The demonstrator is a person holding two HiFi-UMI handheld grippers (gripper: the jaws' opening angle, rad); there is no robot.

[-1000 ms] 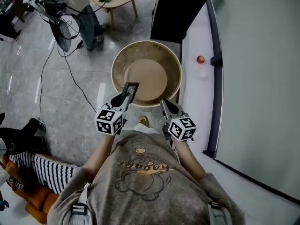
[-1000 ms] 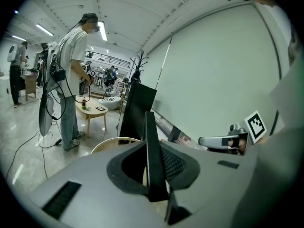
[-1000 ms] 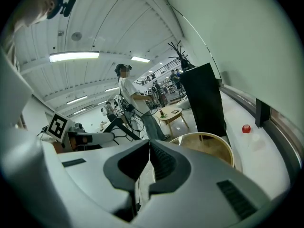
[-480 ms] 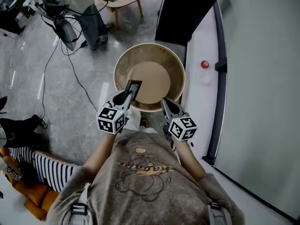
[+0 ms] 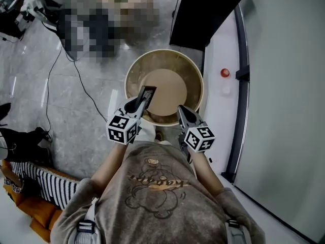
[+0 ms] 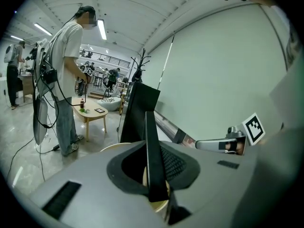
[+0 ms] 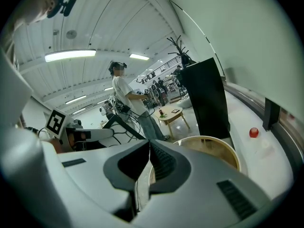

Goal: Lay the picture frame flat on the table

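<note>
The left gripper [image 5: 139,101] is clamping the picture frame [image 5: 147,92] by one thin edge, holding it upright over the near rim of the round table [image 5: 199,83]. The right gripper [image 5: 182,112] is hanging clenched and empty alongside. Pinched so narrowly, the frame is risking swivelling, or catching the raised rim while tilting flat

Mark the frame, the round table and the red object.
frame [image 5: 147,94], head view, its flat face.
round table [image 5: 170,85], head view, bare top.
red object [image 5: 225,72], head view, its middle.
</note>
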